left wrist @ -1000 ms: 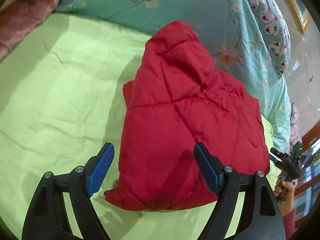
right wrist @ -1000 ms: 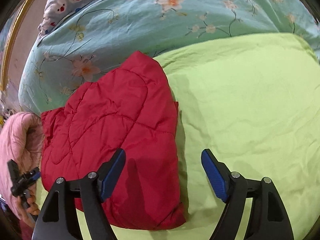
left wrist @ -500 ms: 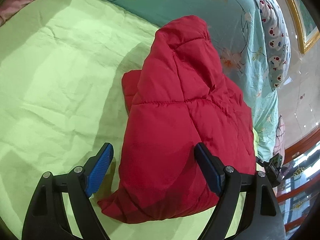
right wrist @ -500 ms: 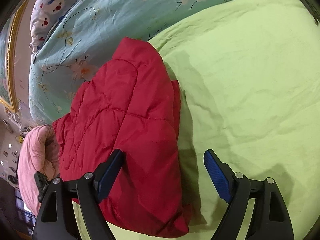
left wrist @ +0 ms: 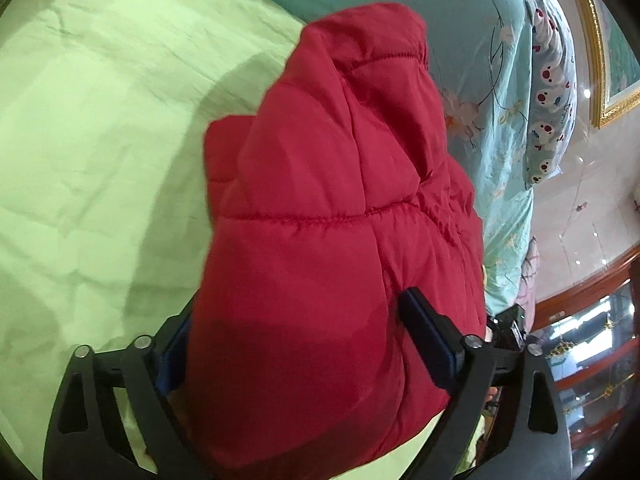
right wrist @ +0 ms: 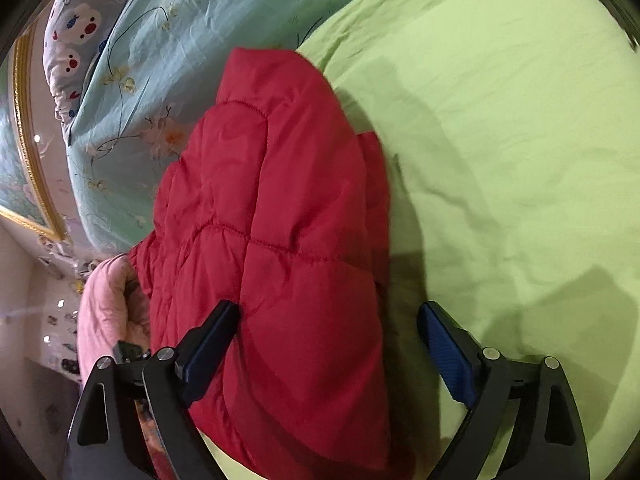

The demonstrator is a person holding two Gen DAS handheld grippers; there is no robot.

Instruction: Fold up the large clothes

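A folded red quilted jacket point(left wrist: 320, 240) lies on a bed covered by a light green sheet point(left wrist: 92, 152). In the left wrist view the jacket fills the centre and lower middle of the frame, its rounded far end reaching toward the upper centre, where it meets a turquoise floral quilt point(left wrist: 492, 40). A pillow with a cartoon print point(left wrist: 552, 92) sits at the upper right, beside a gold picture frame point(left wrist: 600, 64).

The left hand-held gripper point(left wrist: 300, 344) straddles the near end of the jacket at the bottom of the frame. Its jaws are opening and stand wide, with the padded bulk between them; the blue pad on the right point(left wrist: 430, 340) lies against the fabric, while the left pad is mostly hidden behind the jacket's edge, so whether either one presses is hard to say.

In the right wrist view the jacket runs from the upper centre down to the lower middle of the frame, with the green sheet spread across the right half. The right hand-held gripper point(right wrist: 328, 344) is also opening, jaws wide: its left pad touches the jacket's top surface at the lower left, and its right pad point(right wrist: 448, 356) hangs over bare sheet, clear of the jacket's edge. A pink cloth point(right wrist: 104, 312) bunches at the left edge of the frame.
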